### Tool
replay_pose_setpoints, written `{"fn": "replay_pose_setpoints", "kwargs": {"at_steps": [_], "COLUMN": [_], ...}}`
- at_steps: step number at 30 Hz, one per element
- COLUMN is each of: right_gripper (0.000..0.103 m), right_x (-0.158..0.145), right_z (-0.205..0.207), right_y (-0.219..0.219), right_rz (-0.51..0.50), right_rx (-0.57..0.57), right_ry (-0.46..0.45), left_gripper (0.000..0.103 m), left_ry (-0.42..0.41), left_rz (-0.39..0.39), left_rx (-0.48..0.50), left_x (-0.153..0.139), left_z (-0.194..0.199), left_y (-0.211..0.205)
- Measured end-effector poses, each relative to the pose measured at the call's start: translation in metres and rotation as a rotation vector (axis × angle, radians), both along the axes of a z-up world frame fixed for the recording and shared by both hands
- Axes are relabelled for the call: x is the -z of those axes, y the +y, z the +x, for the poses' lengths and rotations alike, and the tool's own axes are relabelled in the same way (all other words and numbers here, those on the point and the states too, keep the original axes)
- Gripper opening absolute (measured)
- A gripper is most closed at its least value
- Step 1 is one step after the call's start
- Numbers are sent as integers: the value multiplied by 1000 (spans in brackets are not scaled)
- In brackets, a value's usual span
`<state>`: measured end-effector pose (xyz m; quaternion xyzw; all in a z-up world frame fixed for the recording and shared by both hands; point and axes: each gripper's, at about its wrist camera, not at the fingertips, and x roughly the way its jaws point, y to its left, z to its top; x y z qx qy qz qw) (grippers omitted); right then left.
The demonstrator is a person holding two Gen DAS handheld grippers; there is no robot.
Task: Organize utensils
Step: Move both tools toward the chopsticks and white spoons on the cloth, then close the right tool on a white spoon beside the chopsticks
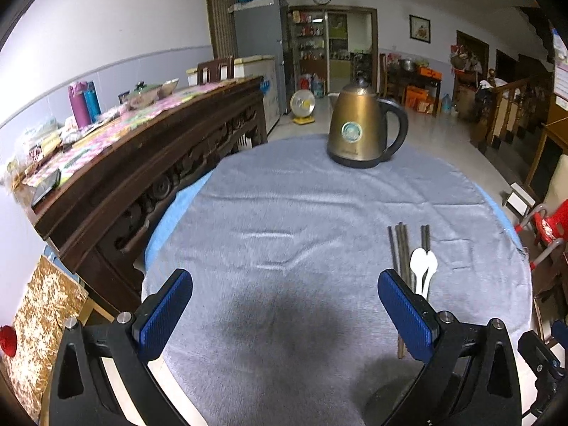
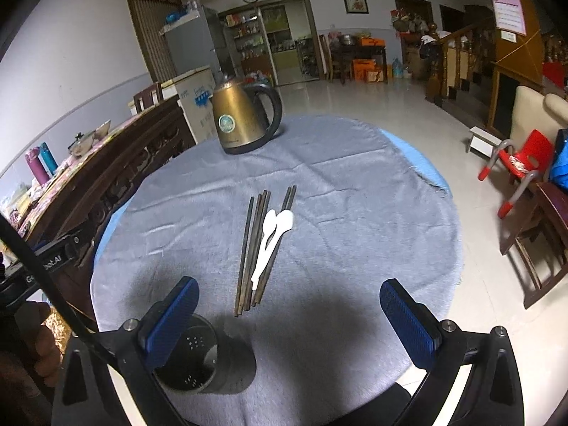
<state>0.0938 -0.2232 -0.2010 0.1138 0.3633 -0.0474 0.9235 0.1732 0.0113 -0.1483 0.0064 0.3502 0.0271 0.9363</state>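
Chopsticks [image 2: 257, 245] and white spoons [image 2: 273, 234] show in both views; only my right view shows the holder [image 2: 198, 358]. Both my left gripper [image 1: 284, 310] and right gripper [image 2: 289, 316] gape empty.

Both grippers hover with blue-padded jaws spread wide and empty: the left gripper [image 1: 284, 310] and the right gripper [image 2: 289, 316]. What appears to be a hand [image 2: 26, 340] shows dimly at the edge.

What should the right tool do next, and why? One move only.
Probably lower the right tool onto the two white plastic spoons lying across the dark wooden chopsticks. Both tools are open and hold nothing, and the dark perforated metal holder stands empty beside the utensils on the grey cloth.
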Motion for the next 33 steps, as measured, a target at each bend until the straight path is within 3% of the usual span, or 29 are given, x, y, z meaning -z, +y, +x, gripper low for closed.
{"fn": "replay_pose_setpoints", "kwargs": {"at_steps": [10,15,18,21,24,27,28,31,33], "right_gripper": [103,99,85,75,66,65,64,52,43], "right_x": [15,18,24,35,54,71,79,100,113], "right_z": [33,51,74,104,139,164,173,194,206], "right_y": [14,7,-10,-34,-52,-55,-54,-49,-51], "right_rz": [-11,22,72,189,296,372,391,400,419], "right_rx": [-38,-57,-65,-86,-79,-99,-101,-81,-30], "right_ry": [43,51,66,99,162,210,232,279,303], "left_gripper": [103,103,103,103,102,92,83,69,65], "left_ry": [47,100,160,215,220,236,249,278,280], "left_rz": [-24,-51,-78,-118,-94,-81,-86,-94,-83], "left_rx": [-11,35,76,92,94,116,125,154,167], "left_x": [18,32,43,54,60,68,70,76,79], "left_z": [23,47,64,74,77,78,79,82,83], "left_y": [5,6,4,3,-2,-6,-8,-11,-14]}}
